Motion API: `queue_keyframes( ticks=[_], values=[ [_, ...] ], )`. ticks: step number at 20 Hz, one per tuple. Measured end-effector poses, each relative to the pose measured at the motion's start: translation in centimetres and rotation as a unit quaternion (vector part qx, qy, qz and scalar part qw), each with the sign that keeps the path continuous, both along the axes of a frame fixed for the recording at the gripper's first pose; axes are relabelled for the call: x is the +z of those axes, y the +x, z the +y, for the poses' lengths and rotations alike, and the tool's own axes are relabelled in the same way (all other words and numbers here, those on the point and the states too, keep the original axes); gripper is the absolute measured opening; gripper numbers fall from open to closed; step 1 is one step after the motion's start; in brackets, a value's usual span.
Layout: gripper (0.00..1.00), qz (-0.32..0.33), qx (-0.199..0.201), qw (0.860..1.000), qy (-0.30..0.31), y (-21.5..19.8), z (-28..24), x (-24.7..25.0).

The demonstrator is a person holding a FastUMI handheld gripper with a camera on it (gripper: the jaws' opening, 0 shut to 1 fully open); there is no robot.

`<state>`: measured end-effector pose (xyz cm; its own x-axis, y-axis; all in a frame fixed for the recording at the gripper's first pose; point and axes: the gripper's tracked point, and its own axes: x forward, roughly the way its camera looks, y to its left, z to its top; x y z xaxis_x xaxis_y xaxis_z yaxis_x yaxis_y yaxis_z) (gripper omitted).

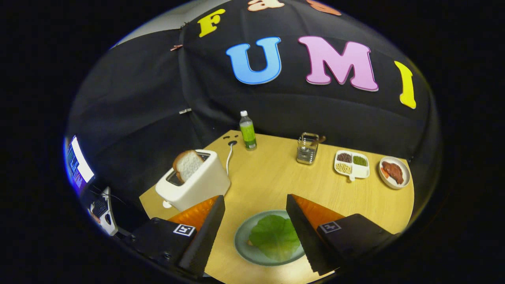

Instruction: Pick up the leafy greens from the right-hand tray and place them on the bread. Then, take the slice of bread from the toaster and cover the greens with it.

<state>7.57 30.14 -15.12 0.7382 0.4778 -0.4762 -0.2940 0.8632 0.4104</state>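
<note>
we see the tongs (255, 205) spread wide apart over the wooden counter (264, 177), holding nothing. between and just below their fingers (209, 232) lies a grey-green plate (241, 242), and on it the leafy greens (274, 236) rest flat, one side hidden behind the right-hand finger. a small pale-brown edge peeks out from under the leaf on its left (likely the bread beneath, though we cannot make out more of it than that sliver). the near rim of the plate is cut off by the finger as well.

beyond the left finger stands a white toaster (193, 181), with a slice of bread (187, 164) sticking up out of its slot, tilted a little. its white cord (229, 157) runs back toward the far edge of the counter. near that edge a bottle (248, 131) of green liquid stands upright. further right is a small glass and metal holder (307, 148); what it contains is too small to tell. right of it sits a white divided tray (352, 163) with dark, green and pale fillings, and just beside it a round plate (394, 172) carrying something reddish-brown.
</note>
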Motion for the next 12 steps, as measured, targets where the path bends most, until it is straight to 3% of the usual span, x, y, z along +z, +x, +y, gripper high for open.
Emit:
queue_keyframes(
  ticks=[6,12],
  values=[
    [0.97,-0.030,0.018,0.998,0.057,2.3,7.2,7.5],
    [0.97,-0.014,0.034,0.998,0.058,4.0,14.2,7.4]
  ],
)
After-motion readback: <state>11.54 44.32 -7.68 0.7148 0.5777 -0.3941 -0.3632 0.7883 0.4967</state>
